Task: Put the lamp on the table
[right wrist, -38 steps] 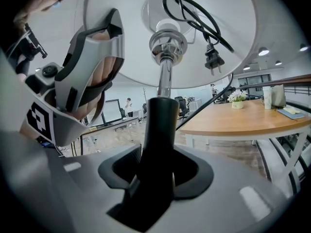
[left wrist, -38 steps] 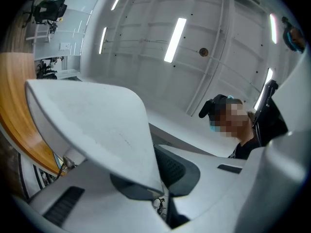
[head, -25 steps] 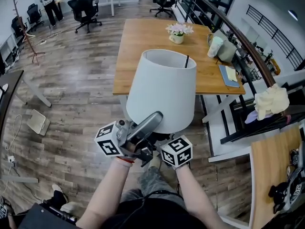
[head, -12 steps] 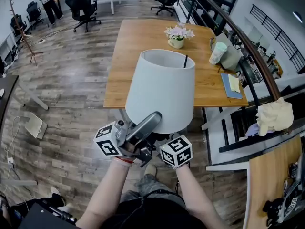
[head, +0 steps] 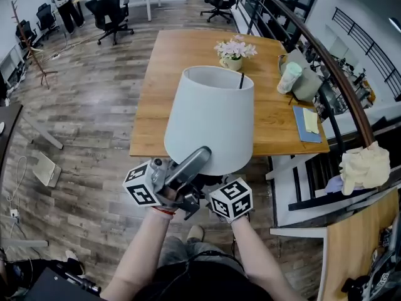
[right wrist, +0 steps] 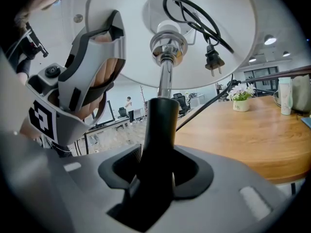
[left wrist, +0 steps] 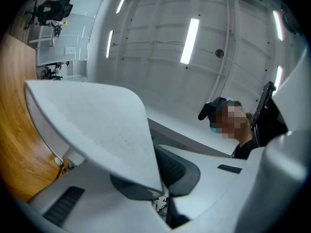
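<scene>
Your left gripper [left wrist: 160, 198] has its jaws pressed together on the lower rim of the lampshade [left wrist: 97, 125]; your right gripper [right wrist: 156, 176] clamps the black stem [right wrist: 160, 125] between wide-set jaws; the lamp [head: 210, 121] is carried upright in the air at the near edge of the wooden table [head: 182, 68], not set upon it; its plug [right wrist: 214, 59] is tucked inside the shade.

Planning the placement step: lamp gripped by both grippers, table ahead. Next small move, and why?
Probably carry the lamp forward over the table's bare near part before lowering. The right gripper clamps its dark stem, the left gripper pinches the shade rim, and both appear short of the tabletop, over floor.
</scene>
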The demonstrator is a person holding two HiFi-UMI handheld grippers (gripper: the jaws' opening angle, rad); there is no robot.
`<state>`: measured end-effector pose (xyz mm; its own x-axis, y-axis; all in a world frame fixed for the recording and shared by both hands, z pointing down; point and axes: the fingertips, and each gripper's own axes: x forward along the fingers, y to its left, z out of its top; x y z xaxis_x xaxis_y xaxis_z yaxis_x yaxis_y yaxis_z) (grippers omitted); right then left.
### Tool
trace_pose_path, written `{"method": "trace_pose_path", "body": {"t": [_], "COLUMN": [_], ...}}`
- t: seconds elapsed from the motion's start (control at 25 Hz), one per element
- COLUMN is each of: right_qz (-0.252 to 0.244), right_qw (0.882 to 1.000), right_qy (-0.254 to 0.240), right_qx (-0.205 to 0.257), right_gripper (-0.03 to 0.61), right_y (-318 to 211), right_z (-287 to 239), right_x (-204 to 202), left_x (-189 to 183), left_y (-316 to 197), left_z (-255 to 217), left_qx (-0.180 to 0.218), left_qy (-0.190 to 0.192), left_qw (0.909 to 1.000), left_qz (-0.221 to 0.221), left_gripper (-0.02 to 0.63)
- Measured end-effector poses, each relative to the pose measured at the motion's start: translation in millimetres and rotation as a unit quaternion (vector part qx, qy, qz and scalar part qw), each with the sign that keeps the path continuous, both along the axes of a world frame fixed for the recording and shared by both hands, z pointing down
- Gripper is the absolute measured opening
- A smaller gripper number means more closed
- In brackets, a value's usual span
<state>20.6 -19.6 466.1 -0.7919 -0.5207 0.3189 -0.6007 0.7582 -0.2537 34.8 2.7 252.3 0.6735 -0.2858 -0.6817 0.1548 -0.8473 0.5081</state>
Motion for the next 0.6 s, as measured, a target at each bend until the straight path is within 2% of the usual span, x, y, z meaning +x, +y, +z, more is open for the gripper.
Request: {"method": "trace_pose_path", "body": {"t": [0.6], "right_qz": [0.006], "right_qw": [1.0], "right_qy": [0.005], "right_qx": [-0.014], "right_gripper": [0.192], "right_y": [-56], "right_z": [17], "right_x": [4], "left_x": [2], "left_y": [-61], "left_z": [16], "left_qx": [-0.011], "left_qy": [0.005], "left_qw": [0.9999], "left_qz": [0.006], "left_gripper": [0.002]}}
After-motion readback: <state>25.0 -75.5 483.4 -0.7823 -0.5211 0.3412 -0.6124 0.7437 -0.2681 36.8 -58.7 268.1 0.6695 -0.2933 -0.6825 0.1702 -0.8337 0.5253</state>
